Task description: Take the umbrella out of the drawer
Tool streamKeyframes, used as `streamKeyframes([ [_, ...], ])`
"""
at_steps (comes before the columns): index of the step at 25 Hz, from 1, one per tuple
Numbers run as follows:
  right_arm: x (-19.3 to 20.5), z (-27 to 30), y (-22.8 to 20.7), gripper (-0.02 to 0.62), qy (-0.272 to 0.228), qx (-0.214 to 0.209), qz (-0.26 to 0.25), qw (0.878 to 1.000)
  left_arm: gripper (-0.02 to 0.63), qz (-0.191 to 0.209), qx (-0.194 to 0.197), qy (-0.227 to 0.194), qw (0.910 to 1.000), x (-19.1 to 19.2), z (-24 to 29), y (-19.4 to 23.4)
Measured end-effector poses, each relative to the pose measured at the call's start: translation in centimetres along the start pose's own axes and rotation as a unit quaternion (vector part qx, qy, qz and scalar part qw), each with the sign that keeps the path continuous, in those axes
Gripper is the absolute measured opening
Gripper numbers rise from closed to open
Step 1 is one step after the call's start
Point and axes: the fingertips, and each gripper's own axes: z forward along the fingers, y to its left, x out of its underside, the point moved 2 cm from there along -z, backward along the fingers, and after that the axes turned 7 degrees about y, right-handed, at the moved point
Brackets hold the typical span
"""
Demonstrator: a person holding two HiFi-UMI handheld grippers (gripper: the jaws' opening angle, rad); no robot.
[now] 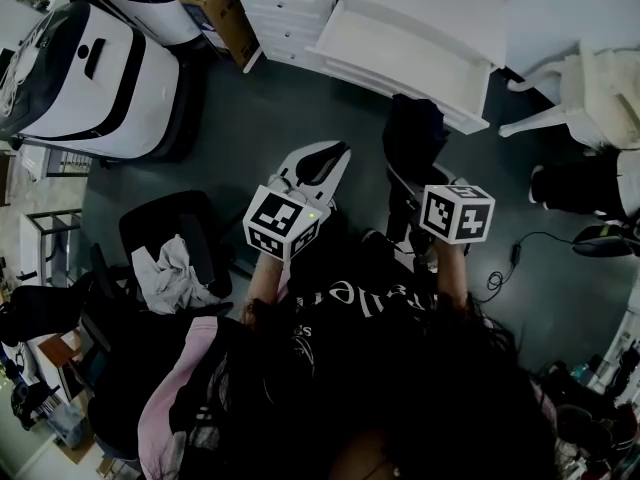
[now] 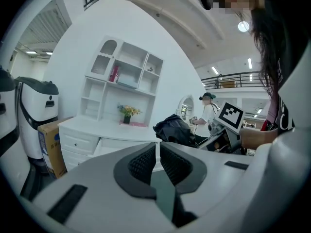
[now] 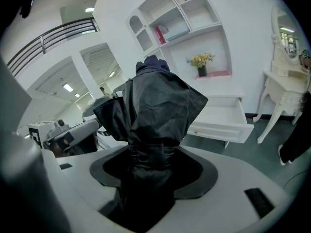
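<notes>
My right gripper [image 3: 150,164] is shut on a black folded umbrella [image 3: 155,110], which stands upright out of the jaws. In the head view the umbrella [image 1: 413,133] hangs in the air in front of the white desk's open drawer [image 1: 400,58], held by the right gripper [image 1: 410,183]. The drawer [image 3: 221,118] is pulled out and only its white inside shows. To the left of the umbrella, my left gripper [image 1: 340,153] points at the desk, apart from it. Its pads [image 2: 172,164] are nearly touching, with nothing between them. The umbrella [image 2: 172,127] shows just beyond them.
A large white machine [image 1: 90,68] and a cardboard box [image 1: 225,13] stand left of the desk. A black chair with a pale cloth [image 1: 175,258] is at my left. A white curved-leg table [image 1: 590,83] and floor cables [image 1: 510,258] lie to the right. Another person [image 2: 210,110] stands far off.
</notes>
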Motion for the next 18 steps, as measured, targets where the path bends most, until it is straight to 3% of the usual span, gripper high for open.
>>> streamKeyframes([
  [18,6.4,-6.8,-4.3,0.276,-0.002,-0.019,0.007,1.000,0.026,-0.002,-0.008,0.012,0.9999,1.1,1.6,-9.7],
])
